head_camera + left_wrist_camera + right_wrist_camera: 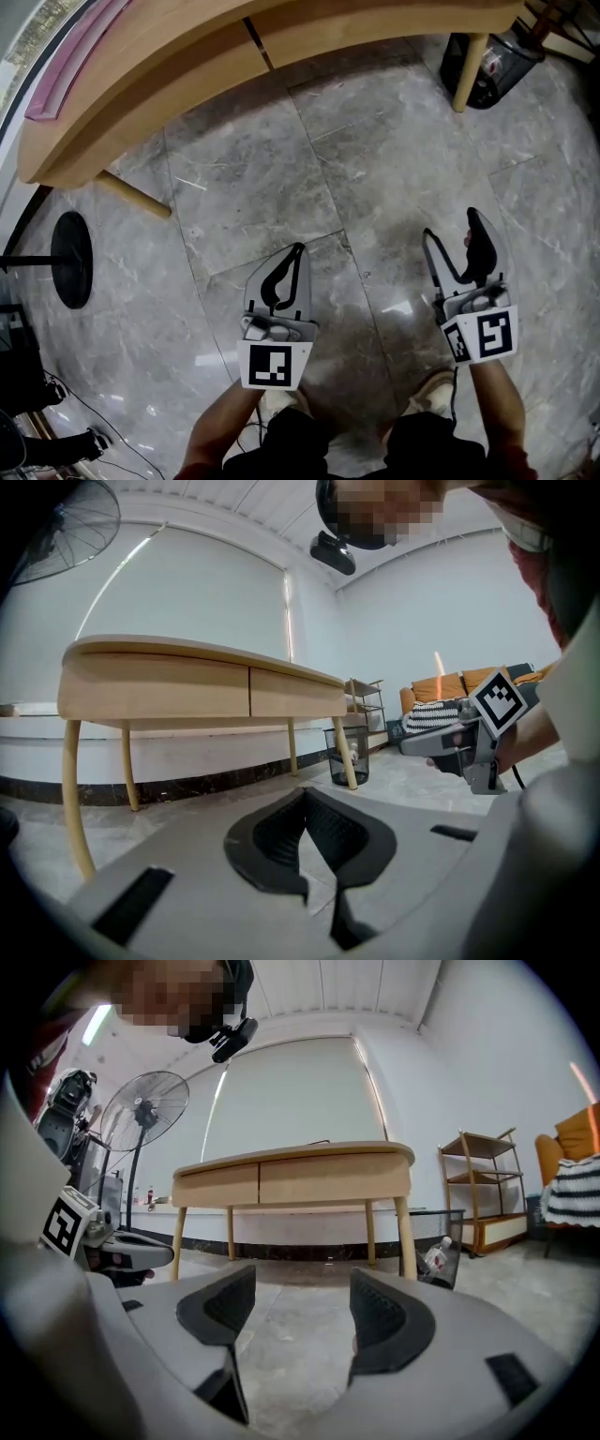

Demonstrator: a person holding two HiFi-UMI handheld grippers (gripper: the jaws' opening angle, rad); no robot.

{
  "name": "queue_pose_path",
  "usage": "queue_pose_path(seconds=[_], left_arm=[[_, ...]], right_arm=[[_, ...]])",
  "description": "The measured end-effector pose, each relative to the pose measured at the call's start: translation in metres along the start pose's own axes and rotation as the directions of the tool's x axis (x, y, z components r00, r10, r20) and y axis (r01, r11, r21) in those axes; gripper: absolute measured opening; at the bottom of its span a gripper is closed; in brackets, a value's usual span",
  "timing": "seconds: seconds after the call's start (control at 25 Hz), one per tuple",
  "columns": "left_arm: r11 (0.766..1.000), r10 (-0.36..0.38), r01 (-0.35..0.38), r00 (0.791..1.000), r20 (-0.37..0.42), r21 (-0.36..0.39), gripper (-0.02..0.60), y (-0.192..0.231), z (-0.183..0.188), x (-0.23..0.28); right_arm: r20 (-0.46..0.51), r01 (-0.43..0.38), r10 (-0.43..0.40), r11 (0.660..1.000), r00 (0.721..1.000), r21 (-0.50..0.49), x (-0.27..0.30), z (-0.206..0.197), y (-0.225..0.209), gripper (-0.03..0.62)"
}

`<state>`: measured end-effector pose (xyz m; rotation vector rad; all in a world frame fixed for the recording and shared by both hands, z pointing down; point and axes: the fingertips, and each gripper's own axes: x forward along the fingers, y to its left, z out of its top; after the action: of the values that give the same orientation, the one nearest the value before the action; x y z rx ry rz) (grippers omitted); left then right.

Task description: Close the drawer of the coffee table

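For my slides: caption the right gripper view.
Open right gripper held apart from a pale wooden curved-top table, its two drawer fronts flush.

No words or numbers are showing legibly; the black-and-white square markers (275, 366) are bearing patterns only.

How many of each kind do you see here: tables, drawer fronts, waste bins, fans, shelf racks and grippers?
table: 1
drawer fronts: 2
waste bin: 1
fan: 1
shelf rack: 1
grippers, left and right: 2
Total: 8
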<state>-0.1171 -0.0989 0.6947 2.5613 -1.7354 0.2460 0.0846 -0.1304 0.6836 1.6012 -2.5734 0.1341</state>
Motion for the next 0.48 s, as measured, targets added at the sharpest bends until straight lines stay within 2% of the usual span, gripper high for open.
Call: queue_pose_path(seconds=[0.16, 0.48], left_arm=[[1.000, -0.012, 0.012, 1.000, -0.009, 0.002, 0.008, -0.011, -0.009, -0.009], [1.000, -0.001, 0.002, 1.000, -0.025, 0.016, 0.008, -0.008, -0.015, -0.020]], right_arm=[[-0.011, 0.027, -0.027, 1.000, 1.000, 0.011, -0.026, -0.014, 0.004, 0.310], [-0.043, 0.003, -0.003, 1.000, 0.999, 0.009, -0.034, -0.030, 0.017, 0.310]])
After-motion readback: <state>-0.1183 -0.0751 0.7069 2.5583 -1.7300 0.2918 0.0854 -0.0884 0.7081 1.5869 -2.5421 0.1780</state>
